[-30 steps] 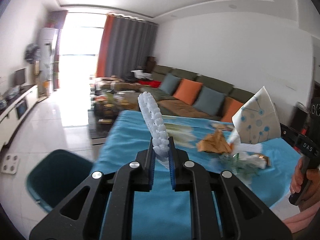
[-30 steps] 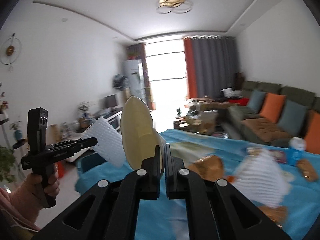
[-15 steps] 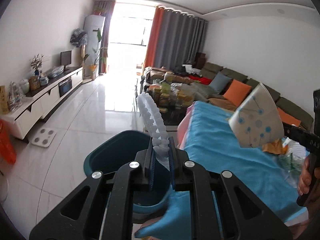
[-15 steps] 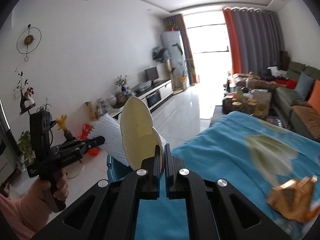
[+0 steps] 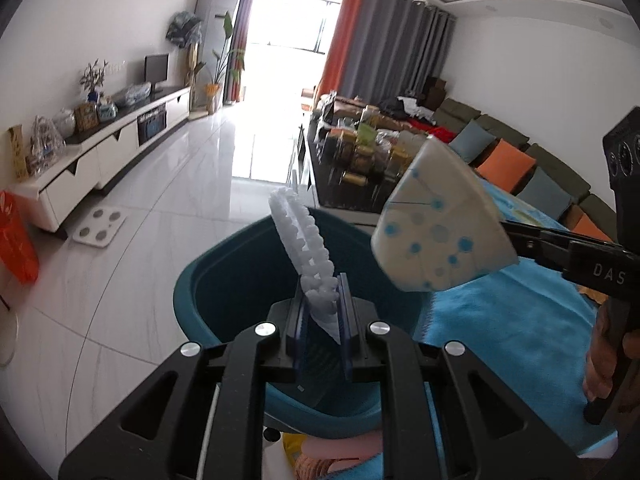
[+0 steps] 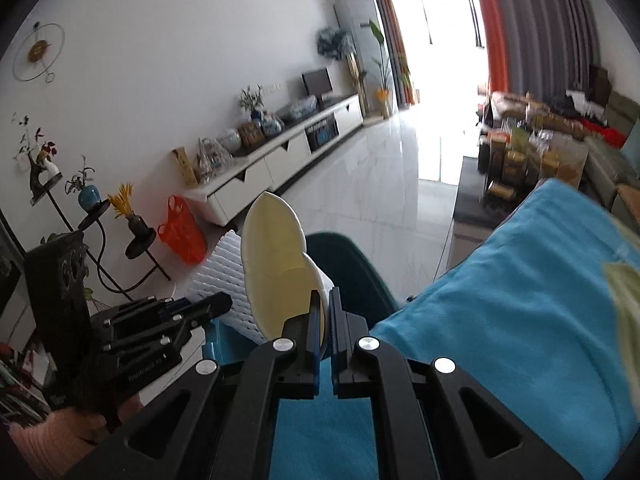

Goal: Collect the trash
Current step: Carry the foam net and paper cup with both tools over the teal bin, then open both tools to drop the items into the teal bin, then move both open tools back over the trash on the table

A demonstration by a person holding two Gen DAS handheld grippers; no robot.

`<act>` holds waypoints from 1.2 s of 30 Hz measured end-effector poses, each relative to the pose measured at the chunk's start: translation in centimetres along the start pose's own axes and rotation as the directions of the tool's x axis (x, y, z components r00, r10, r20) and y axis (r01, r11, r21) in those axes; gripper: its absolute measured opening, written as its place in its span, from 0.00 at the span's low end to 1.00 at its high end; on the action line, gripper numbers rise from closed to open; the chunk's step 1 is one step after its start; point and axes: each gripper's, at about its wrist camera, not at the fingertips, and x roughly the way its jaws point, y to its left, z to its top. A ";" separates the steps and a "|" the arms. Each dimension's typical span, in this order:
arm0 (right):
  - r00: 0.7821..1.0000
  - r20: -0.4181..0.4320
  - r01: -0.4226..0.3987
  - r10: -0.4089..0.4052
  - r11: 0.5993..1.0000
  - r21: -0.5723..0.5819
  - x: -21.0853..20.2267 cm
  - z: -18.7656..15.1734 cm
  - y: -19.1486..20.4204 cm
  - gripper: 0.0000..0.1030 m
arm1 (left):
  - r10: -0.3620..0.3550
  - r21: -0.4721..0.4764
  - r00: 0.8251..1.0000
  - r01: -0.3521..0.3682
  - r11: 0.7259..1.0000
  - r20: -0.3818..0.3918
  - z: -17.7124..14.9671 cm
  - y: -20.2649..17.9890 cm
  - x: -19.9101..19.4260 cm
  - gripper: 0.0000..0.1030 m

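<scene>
My left gripper (image 5: pixel 323 300) is shut on a white foam net sleeve (image 5: pixel 302 240) and holds it over the open teal bin (image 5: pixel 224 280) on the floor. The sleeve also shows in the right wrist view (image 6: pixel 222 284), held by the left gripper (image 6: pixel 224 304). My right gripper (image 6: pixel 325 312) is shut on a flattened paper cup (image 6: pixel 274 264), cream inside. In the left wrist view the cup (image 5: pixel 440 236) shows white with blue dots, just right of the bin's rim. The bin also shows in the right wrist view (image 6: pixel 352 272).
A table with a blue cloth (image 6: pixel 500 320) stands right of the bin. A white TV cabinet (image 5: pixel 100 152) lines the left wall, with an orange bag (image 5: pixel 16 236) and a scale (image 5: pixel 98 232) on the floor. A cluttered coffee table (image 5: pixel 368 152) and sofa (image 5: pixel 532 168) lie beyond.
Both grippers have swung left from the table to the bin, still holding the foam sleeve and the cup. The trash on the table has left view.
</scene>
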 end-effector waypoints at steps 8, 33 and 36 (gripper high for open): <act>0.997 -0.081 0.003 0.002 0.998 0.064 3.4 0.3 -0.1 0.16 | 0.015 -0.041 0.999 -0.017 0.999 -0.043 0.1 0.2 2.0 0.30; 0.960 0.214 0.168 -0.182 0.982 0.083 -18.9 -9.0 -7.1 0.40 | -0.404 0.276 0.914 0.383 0.882 0.023 -0.9 -19.9 -4.6 0.62; 0.937 0.227 0.243 -0.266 0.962 0.124 -21.9 -11.1 -8.9 0.40 | -0.464 0.319 0.884 0.455 0.831 -0.051 -2.2 -23.8 -3.9 0.63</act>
